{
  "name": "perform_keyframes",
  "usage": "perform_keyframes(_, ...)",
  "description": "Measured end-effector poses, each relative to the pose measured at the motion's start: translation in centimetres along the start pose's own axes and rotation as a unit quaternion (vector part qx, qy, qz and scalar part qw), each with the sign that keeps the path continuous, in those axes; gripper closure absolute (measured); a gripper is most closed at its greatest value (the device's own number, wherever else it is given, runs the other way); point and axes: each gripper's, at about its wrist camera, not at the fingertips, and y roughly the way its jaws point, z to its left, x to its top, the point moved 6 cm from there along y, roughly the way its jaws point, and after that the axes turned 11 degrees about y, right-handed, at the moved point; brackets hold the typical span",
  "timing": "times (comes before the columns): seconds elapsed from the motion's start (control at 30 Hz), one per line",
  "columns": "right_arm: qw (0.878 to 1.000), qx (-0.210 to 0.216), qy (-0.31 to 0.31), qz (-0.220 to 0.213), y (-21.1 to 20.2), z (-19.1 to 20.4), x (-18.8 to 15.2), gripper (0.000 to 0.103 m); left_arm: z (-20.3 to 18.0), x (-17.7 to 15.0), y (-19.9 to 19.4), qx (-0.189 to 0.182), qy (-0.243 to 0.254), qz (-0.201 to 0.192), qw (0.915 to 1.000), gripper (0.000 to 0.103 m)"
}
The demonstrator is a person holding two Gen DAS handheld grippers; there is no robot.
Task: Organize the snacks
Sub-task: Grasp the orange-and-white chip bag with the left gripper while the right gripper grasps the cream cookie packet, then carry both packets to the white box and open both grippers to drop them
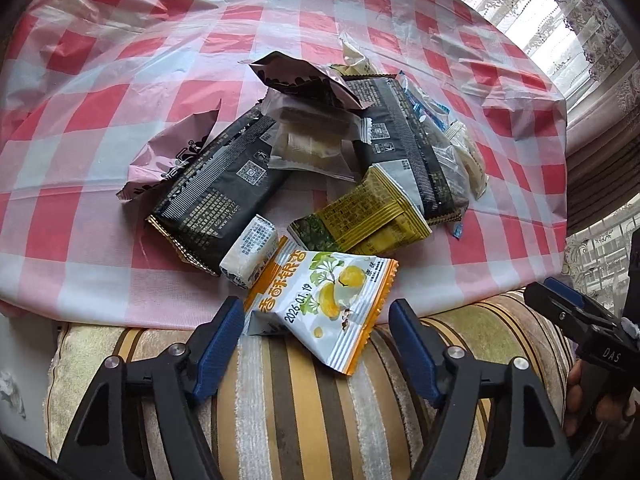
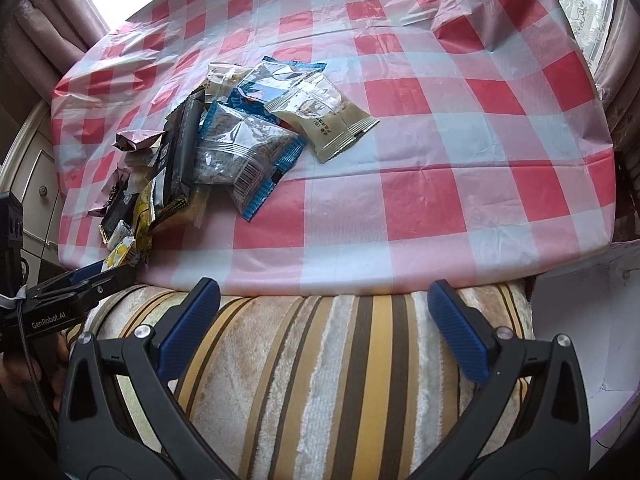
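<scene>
Nearest me: between my left gripper (image 1: 316, 320) pads hangs the white-and-orange snack packet (image 1: 320, 304) printed with yellow fruit; it overhangs the table edge above a striped cushion (image 1: 296, 400).
Left grip: my blue pads (image 1: 218, 344) stand either side of the packet, with a gap on both sides, not pressing it.
Snack pile: just behind that packet lie a small white wrapped candy (image 1: 250, 256), a yellow-green packet (image 1: 360, 220), two black packets (image 1: 216, 188), a clear-wrapped biscuit (image 1: 312, 140) and pink foil wrappers (image 1: 168, 152), heaped and overlapping.
Right side of pile: clear blue-edged packets (image 2: 248, 152) and a beige packet (image 2: 324, 116) overlap each other.
Right grip: my right gripper (image 2: 324, 328) hangs wide apart and empty over the cushion, well clear of the pile.
Surface: red-and-white checked tablecloth (image 2: 440, 160).
</scene>
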Motion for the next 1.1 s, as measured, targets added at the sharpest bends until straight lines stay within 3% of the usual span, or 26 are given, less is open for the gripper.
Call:
perform_keyframes(0.17,1.0,-0.004,-0.007,-0.014,1.1,0.4,2.7,0.0,0.2,0.7,0.4,0.005,-0.004,-0.002,1.0,0.043)
perform_keyframes(0.3,1.0,-0.003,-0.013,-0.024,1.9,0.8,4.6,0.001,0.5,0.6,0.3,0.009,-0.01,-0.007,0.9999,0.061)
perform_keyframes(0.77,0.999,-0.014,-0.02,-0.041,5.1,1.3,9.5,0.013,1.1,-0.2,-1.6,-0.009,-0.02,-0.038,0.999,0.063)
perform_keyframes(0.97,0.998,-0.032,-0.045,-0.022,7.2,1.6,10.5,0.018,1.1,-0.1,-2.2,-0.012,-0.022,-0.05,0.9984,0.064)
perform_keyframes(1.1,0.997,-0.043,-0.055,-0.017,7.7,1.7,11.0,0.04,0.9,0.1,-3.0,-0.003,-0.017,-0.067,0.9976,0.065)
